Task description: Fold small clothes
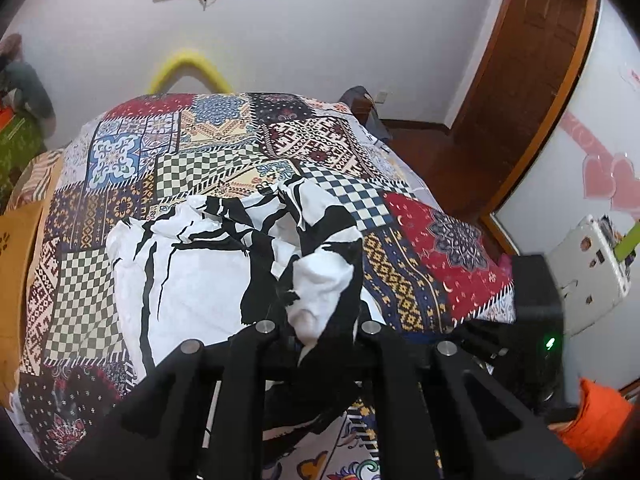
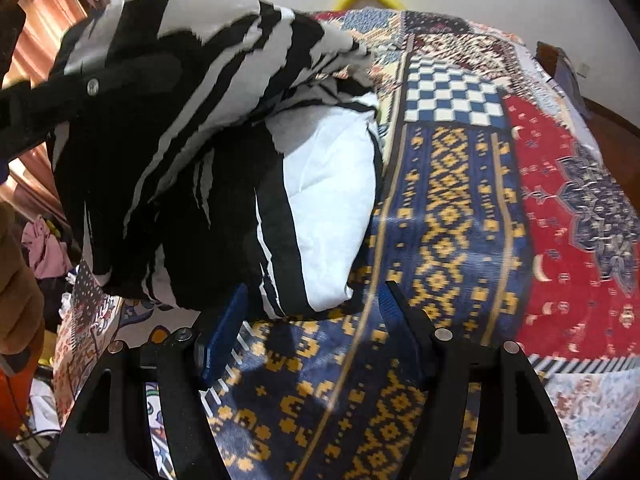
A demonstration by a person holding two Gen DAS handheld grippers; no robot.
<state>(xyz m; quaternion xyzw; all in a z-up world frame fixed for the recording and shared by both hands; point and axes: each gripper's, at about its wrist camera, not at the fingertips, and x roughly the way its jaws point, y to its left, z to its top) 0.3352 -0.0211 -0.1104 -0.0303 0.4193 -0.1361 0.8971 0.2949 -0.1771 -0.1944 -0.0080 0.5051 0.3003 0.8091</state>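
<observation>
Bedspread (image 2: pixel 460 200) lies bare right of the garment (image 2: pixel 192 160) — its lifted folds block the left.

Patchwork bedspread (image 1: pixel 224 168), yellow arch (image 1: pixel 188 70), brown door (image 1: pixel 532 60).

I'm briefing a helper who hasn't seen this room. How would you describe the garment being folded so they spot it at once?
Find the bed under the patchwork bedspread. On its near middle lies a crumpled garment, one corner lifted in the left gripper. It is the only plain black-and-white piece, with broad jagged stripes, against small coloured checks and tile patterns.
</observation>
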